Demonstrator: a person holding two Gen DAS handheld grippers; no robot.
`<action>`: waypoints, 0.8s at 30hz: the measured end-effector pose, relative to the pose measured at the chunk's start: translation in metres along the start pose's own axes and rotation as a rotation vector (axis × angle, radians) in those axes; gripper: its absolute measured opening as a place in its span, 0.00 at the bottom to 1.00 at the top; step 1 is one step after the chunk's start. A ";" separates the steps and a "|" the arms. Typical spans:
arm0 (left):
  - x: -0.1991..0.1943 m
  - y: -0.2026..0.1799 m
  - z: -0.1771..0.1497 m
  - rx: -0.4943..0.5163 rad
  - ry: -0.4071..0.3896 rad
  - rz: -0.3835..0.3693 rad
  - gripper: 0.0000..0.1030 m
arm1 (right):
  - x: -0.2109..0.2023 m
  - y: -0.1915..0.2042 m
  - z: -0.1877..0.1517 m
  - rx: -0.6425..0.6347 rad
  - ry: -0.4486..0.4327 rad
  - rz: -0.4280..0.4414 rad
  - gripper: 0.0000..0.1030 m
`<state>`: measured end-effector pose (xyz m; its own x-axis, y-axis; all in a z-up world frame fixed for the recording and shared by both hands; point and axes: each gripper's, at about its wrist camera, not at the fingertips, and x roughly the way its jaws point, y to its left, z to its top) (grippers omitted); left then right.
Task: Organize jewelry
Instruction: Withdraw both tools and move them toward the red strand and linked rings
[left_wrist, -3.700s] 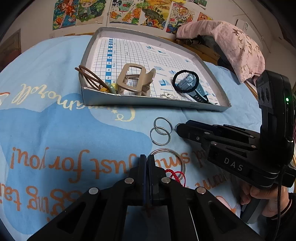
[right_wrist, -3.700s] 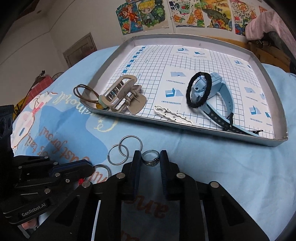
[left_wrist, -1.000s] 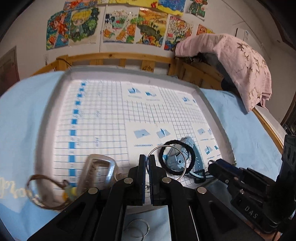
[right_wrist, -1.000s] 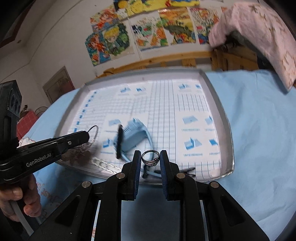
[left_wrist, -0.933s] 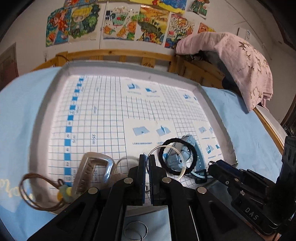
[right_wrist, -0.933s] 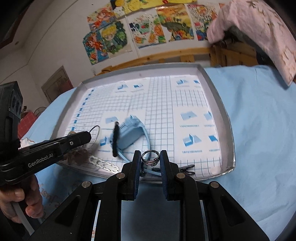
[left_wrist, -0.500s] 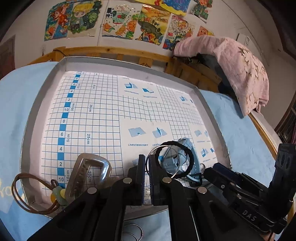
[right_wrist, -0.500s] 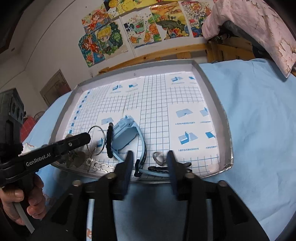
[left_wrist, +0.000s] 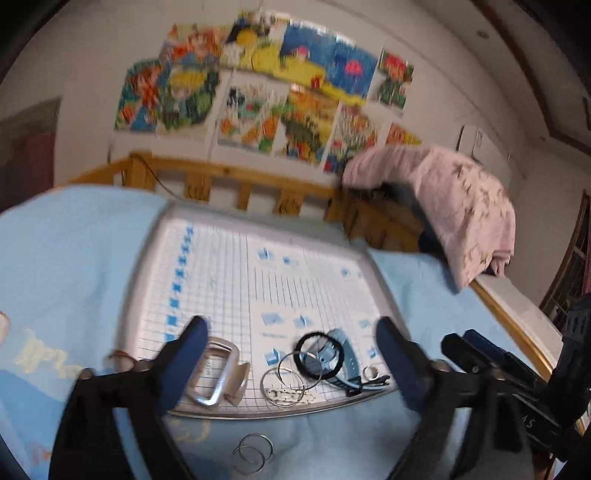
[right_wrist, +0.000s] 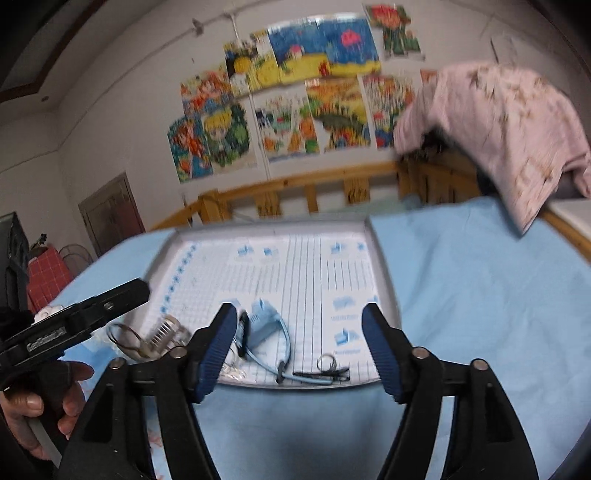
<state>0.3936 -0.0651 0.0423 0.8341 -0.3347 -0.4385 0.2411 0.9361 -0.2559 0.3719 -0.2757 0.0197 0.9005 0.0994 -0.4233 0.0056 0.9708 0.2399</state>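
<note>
Jaws have just been opening on both sides, nothing between them: my left gripper (left_wrist: 288, 343) gapes wide, my right gripper (right_wrist: 299, 332) stands apart too. Large wire bangle (left_wrist: 283, 386) lies in the tray (left_wrist: 147, 258) at its near edge, small ring (right_wrist: 326, 362) beside the blue watch (right_wrist: 264, 321). Two linked hoops (left_wrist: 253, 458) wait on the bedsheet (left_wrist: 66, 266), just outside the tray. They look light, stiff, slippery; I'd pinch across the wire where they overlap. Writing: "GenRobot.AI" on the left gripper's body, blurred; sheet lettering unreadable.
</note>
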 end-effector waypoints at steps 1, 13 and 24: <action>-0.012 -0.001 0.001 0.000 -0.033 0.015 1.00 | -0.012 0.002 0.003 -0.003 -0.028 0.004 0.71; -0.128 -0.012 -0.004 0.049 -0.190 0.063 1.00 | -0.134 0.019 0.005 -0.063 -0.230 0.042 0.98; -0.223 -0.022 -0.044 0.117 -0.258 0.090 1.00 | -0.235 0.034 -0.043 -0.095 -0.333 0.023 0.99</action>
<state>0.1808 -0.0161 0.1078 0.9497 -0.2251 -0.2176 0.2034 0.9720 -0.1180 0.1418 -0.2569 0.0897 0.9925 0.0595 -0.1064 -0.0423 0.9867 0.1570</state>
